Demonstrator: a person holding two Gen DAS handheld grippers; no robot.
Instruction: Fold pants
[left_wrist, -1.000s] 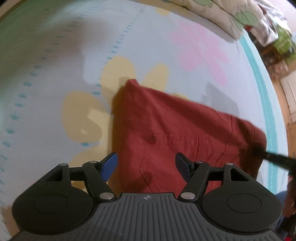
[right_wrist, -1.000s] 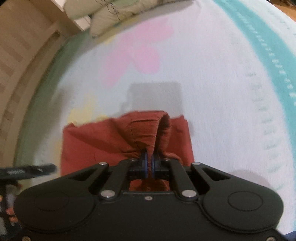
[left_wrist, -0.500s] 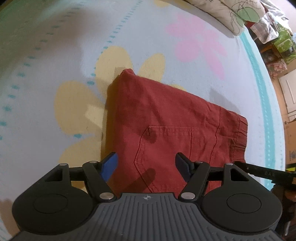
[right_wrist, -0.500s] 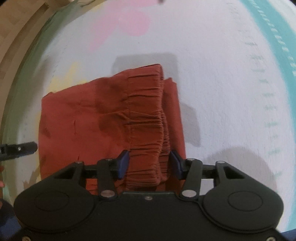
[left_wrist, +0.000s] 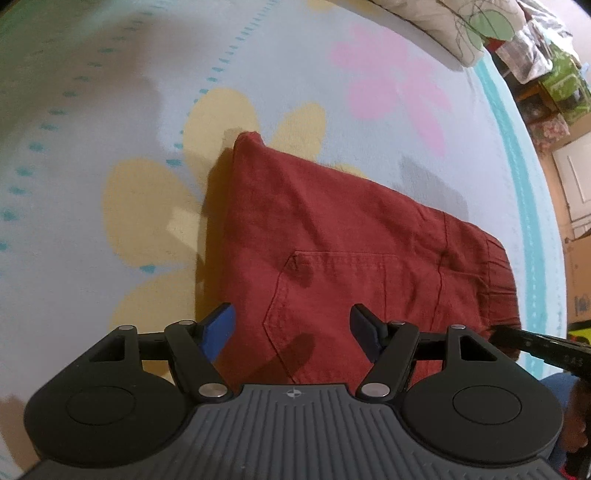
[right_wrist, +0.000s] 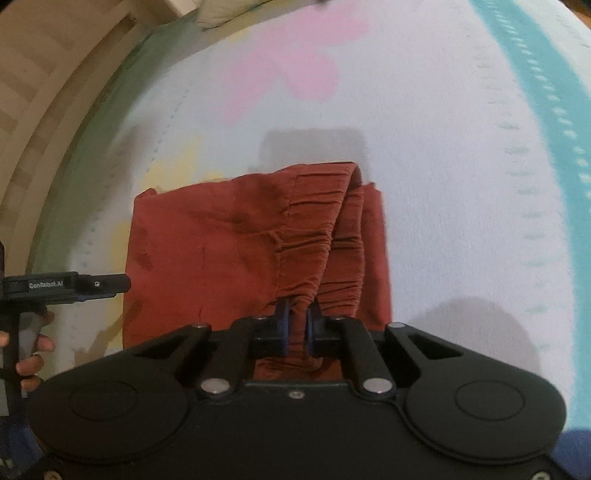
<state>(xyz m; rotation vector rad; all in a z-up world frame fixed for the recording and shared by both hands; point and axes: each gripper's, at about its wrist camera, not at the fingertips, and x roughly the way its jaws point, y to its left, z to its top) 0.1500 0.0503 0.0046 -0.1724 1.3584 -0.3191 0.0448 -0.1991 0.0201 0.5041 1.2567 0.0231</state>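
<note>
The red pants (left_wrist: 332, 240) lie folded on the flowered bedsheet (left_wrist: 110, 92), back pocket up. My left gripper (left_wrist: 291, 321) hovers open over their near edge, nothing between its blue pads. The right gripper's tip (left_wrist: 535, 343) shows at the pants' right end. In the right wrist view the pants (right_wrist: 221, 240) have their gathered elastic waistband (right_wrist: 325, 229) pulled up into a ridge. My right gripper (right_wrist: 297, 314) is closing, and its pads pinch that waistband. The left gripper (right_wrist: 66, 286) reaches in from the left, held by a hand (right_wrist: 33, 354).
A leaf-print pillow (left_wrist: 443, 22) lies at the bed's far end. Cluttered shelves and boxes (left_wrist: 554, 85) stand beyond the bed's right side. A wooden bed frame (right_wrist: 37, 92) runs along the left. The sheet's teal border (right_wrist: 546, 74) marks the right edge.
The right gripper let the waistband drop flat, opened wide, then closed on the waistband again and raised it into a ridge. The left gripper stayed open in place.
</note>
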